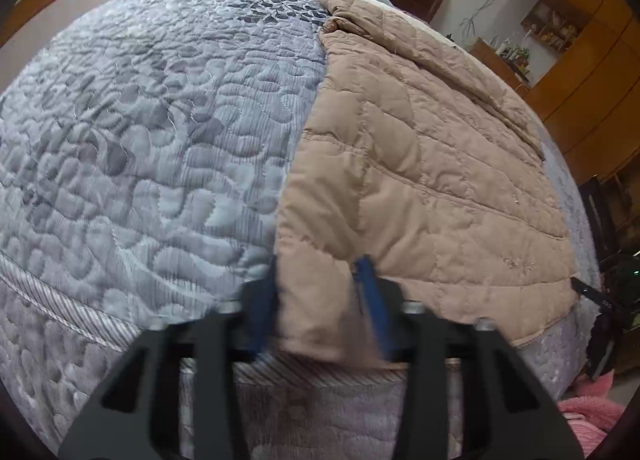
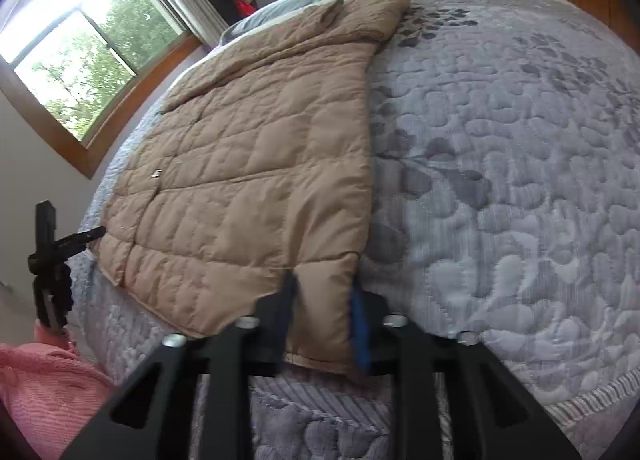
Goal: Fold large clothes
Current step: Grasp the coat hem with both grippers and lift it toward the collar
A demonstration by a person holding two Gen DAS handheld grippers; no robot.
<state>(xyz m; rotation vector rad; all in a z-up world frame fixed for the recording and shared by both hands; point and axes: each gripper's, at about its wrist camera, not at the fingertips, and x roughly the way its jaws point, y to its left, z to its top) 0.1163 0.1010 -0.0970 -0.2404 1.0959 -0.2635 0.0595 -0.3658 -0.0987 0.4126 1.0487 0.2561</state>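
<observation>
The bed (image 1: 132,132) fills both views, and the coat (image 1: 420,164), tan and quilted, lies flat on its quilt, stretching away from both tongs toward the headboard. The step in hand looks like taking the near hem by its two corners to fold it. Done well, both corners should rise together and travel evenly up the coat, the hem kept taut between them so the thick padding does not sag or twist; the grip should reach well past the edge seam, since puffy fabric slips easily.

The left tongs (image 1: 322,292) stand narrow, a hem corner pinched between the blue pads. The right tongs (image 2: 322,304) are likewise narrow, closed on the other hem corner.

A pink cloth (image 2: 44,388) lies below the bed, well apart from both.
</observation>
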